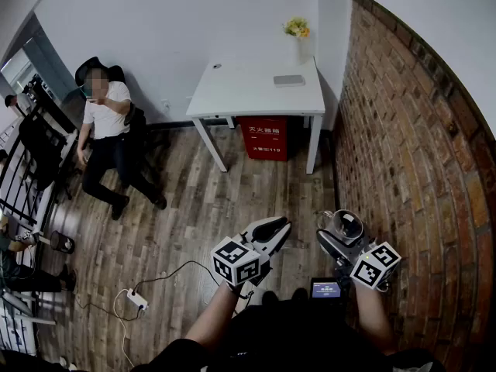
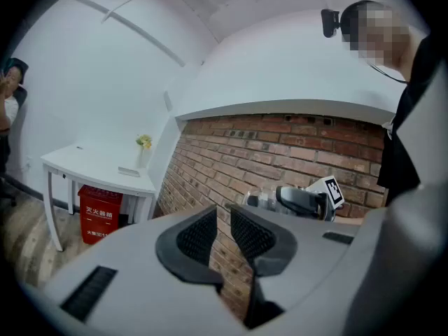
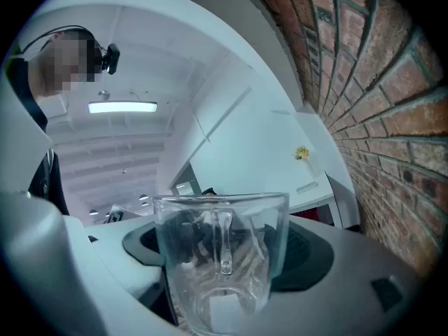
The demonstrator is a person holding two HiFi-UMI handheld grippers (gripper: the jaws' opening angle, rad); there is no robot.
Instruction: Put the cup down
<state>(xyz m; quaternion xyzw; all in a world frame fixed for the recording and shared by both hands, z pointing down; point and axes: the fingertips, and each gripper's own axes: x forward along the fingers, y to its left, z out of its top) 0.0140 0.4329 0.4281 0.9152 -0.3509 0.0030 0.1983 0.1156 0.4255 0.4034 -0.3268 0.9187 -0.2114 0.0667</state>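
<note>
A clear glass cup (image 1: pixel 346 225) with a handle hangs in the air above the wooden floor, and my right gripper (image 1: pixel 341 240) is shut on it. In the right gripper view the cup (image 3: pixel 220 257) fills the space between the wide-set dark pads of the right gripper (image 3: pixel 224 247), its handle facing away. My left gripper (image 1: pixel 271 231) is held just left of it with nothing in it, and its ribbed pads (image 2: pixel 199 233) stand nearly together. From the left gripper view, the right gripper (image 2: pixel 301 200) and cup (image 2: pixel 257 200) show against the brick wall.
A white table (image 1: pixel 256 84) stands at the far wall with a vase of flowers (image 1: pixel 298 37), and a red box (image 1: pixel 266 136) sits beneath it. The brick wall (image 1: pixel 418 169) runs along the right. A person (image 1: pixel 108 130) sits at the left. A power strip (image 1: pixel 136 299) lies on the floor.
</note>
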